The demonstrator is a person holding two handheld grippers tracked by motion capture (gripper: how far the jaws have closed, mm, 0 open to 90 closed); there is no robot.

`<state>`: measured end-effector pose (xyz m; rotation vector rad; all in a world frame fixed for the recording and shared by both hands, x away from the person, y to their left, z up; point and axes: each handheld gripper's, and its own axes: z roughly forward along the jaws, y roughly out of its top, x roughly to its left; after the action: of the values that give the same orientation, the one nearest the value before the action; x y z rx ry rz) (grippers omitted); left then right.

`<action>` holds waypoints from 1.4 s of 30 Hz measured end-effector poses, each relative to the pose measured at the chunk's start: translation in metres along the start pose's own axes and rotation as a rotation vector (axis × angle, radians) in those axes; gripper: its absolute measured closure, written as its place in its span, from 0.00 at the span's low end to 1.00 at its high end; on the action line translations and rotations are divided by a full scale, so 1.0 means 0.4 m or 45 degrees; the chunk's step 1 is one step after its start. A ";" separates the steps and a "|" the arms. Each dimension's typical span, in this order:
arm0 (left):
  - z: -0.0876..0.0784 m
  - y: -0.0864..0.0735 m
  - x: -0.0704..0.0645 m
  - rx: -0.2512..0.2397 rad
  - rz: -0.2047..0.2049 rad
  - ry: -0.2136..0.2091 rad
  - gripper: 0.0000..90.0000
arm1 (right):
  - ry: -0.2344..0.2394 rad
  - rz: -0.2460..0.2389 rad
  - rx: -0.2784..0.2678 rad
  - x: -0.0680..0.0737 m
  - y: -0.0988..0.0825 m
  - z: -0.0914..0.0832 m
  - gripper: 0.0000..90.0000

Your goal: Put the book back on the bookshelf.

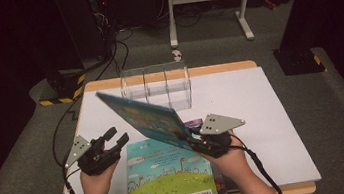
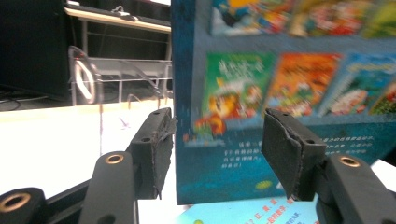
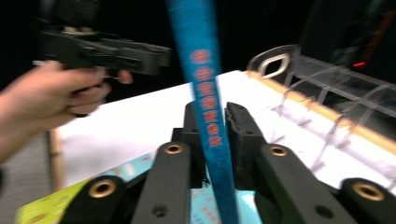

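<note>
the right tool (image 1: 197, 140) is clamped on the near edge of a blue picture book (image 1: 144, 115), its pads pressing both faces of the thin cover; in the right gripper view the book's spine (image 3: 203, 93) rises straight up between the two black jaws. the book is held tilted above the white surface (image 1: 258, 116), its far corner reaching up toward the clear acrylic organizer (image 1: 158, 86) without touching it, as far as the high view lets one judge.

the left tool (image 1: 117, 138) hangs just to the left of the lifted book with its jaws apart and nothing between the pads; in the left gripper view the book's cover (image 2: 280, 93) stands beyond the gap and its left edge lines up with the left pad.

a second book with a green and yellow cover (image 1: 171, 183) lies flat at the near edge of the surface, its lower end overhanging the wooden rim and cut off by the frame. a dark thing (image 1: 194, 123) shows just behind the right tool, mostly hidden by the raised book and hard to make out.

open white surface lies to the right and at the far left, well apart from both hands.
</note>
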<state>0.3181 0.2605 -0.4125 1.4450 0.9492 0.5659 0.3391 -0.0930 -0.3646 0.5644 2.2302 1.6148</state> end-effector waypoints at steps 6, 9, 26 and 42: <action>-0.020 0.007 0.012 -0.019 -0.002 0.029 0.48 | -0.056 0.127 -0.041 -0.011 -0.006 0.046 0.92; -0.024 0.008 0.018 -0.019 -0.008 0.036 0.48 | -0.105 0.119 -0.057 0.006 -0.006 0.076 0.92; -0.034 0.035 -0.012 -0.052 -0.002 -0.011 0.40 | -0.235 0.064 0.003 0.078 0.055 0.237 0.92; -0.075 0.090 -0.085 -0.189 0.029 -0.100 0.29 | -0.155 0.071 -0.023 0.115 0.051 0.266 0.86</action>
<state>0.2830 0.2533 -0.3671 1.3368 0.8135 0.5799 0.3532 0.0230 -0.3791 0.7063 2.1277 1.5812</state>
